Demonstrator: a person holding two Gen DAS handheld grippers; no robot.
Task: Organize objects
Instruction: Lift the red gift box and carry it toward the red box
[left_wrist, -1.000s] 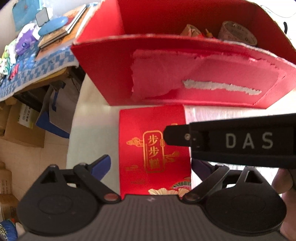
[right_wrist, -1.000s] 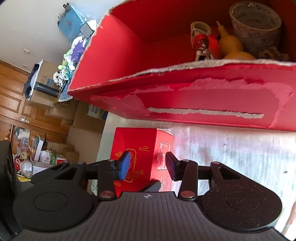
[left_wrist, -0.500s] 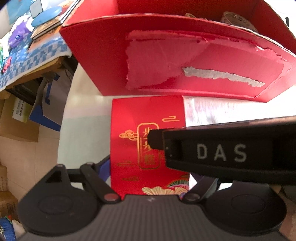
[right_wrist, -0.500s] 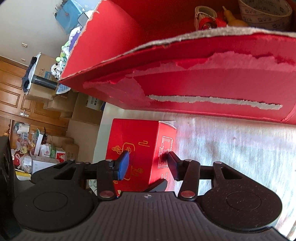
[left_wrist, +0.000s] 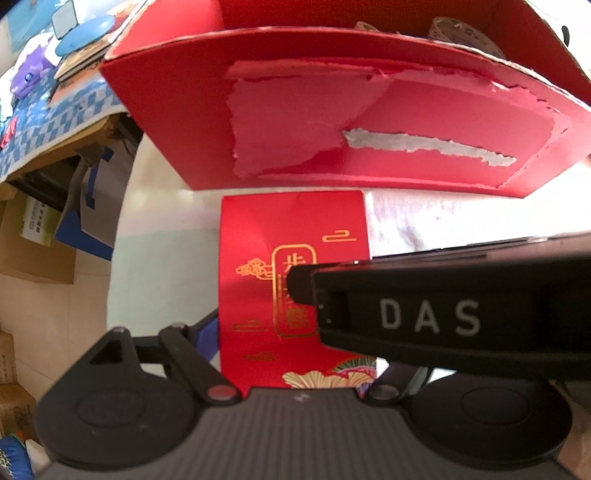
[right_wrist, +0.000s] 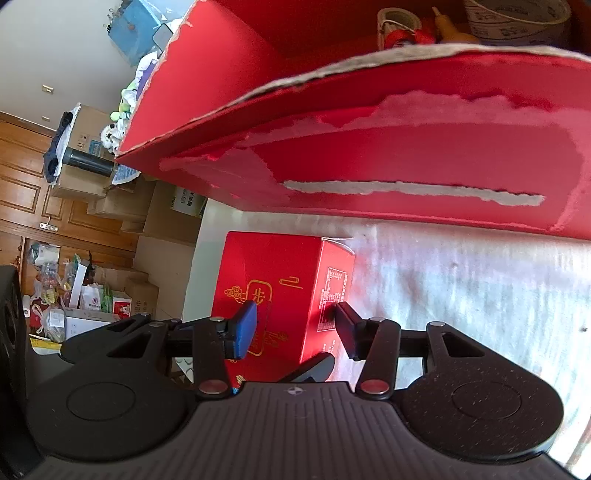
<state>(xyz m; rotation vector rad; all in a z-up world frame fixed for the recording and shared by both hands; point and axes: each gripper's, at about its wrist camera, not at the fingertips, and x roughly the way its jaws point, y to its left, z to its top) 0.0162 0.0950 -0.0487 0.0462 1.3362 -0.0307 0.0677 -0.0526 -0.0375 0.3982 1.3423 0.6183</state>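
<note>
A small red box (left_wrist: 291, 258) printed in gold lies on the pale surface (right_wrist: 461, 288), just ahead of both hand-held grippers and touching, or nearly touching, the near wall of the big red carton (left_wrist: 332, 122) beyond it. The left hand-held gripper (left_wrist: 295, 354) points steeply down over the box; its jaws have just been closing, with the box between them. The blue finger (left_wrist: 210, 334) on its left side lies against the box's edge; the opposite finger is hidden under the right tool, so whether the box is truly clamped cannot be told. The right hand-held gripper (right_wrist: 295, 328) stands released, one finger over the box's top face and the other just beside its printed side, pinching nothing. Its black body crosses the left view above the box. This arrangement probably serves a lift: the left tool straddles the box across its width, while the right waits at the corner to steady it. The carton, open at the top, already holds tape rolls (right_wrist: 517, 18) and a small gourd (right_wrist: 448, 29), and is the likely destination. Its torn rim must be cleared on the way in.
</note>
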